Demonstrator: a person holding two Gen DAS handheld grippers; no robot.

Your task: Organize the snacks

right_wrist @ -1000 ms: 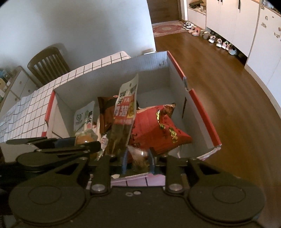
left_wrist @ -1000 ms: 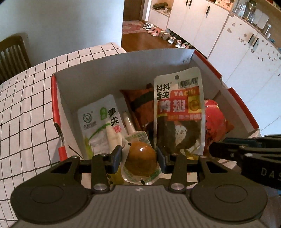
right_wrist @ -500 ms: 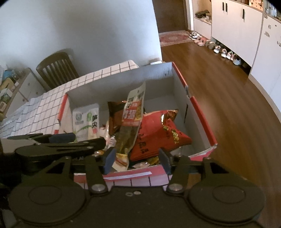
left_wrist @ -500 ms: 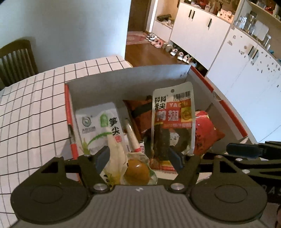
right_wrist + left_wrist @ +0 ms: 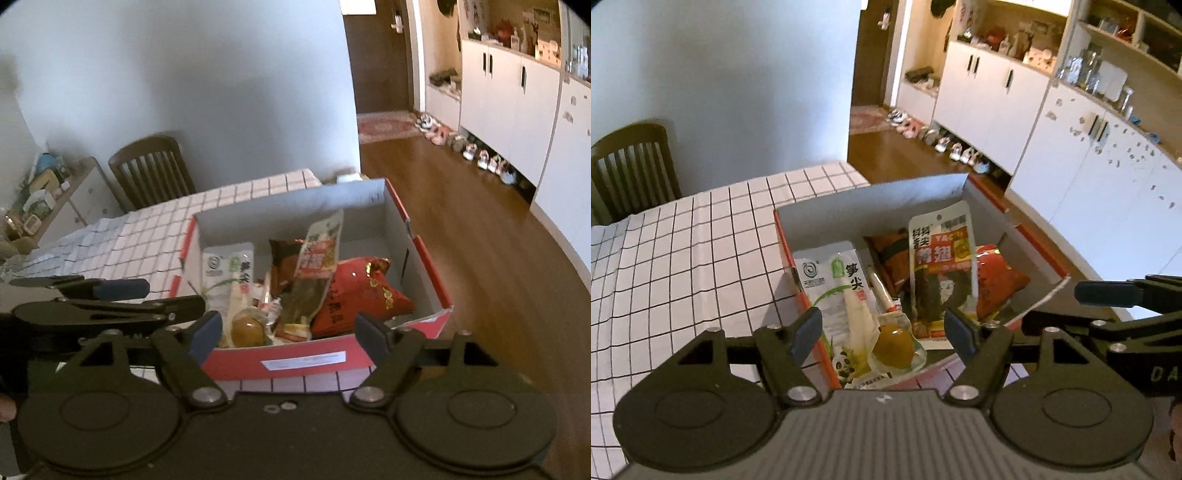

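A red-and-white cardboard box sits at the table's corner and holds several snack packs. Inside lie a white bamboo-shoot pack, a clear-packed brown egg, an upright duck-wing pouch, a red bag and a dark orange pack. My left gripper hangs open above the box's near edge, nothing between its fingers. My right gripper is above the near wall, its jaws opening and empty.
The checked tablecloth stretches left of the box. A wooden chair stands against the wall behind the table. To the right the table ends above a wooden floor, with white cabinets and a row of shoes beyond.
Both grippers let go of their packs, opened and drew back and up from the box. The egg pack and the duck-wing pouch now rest inside the box.
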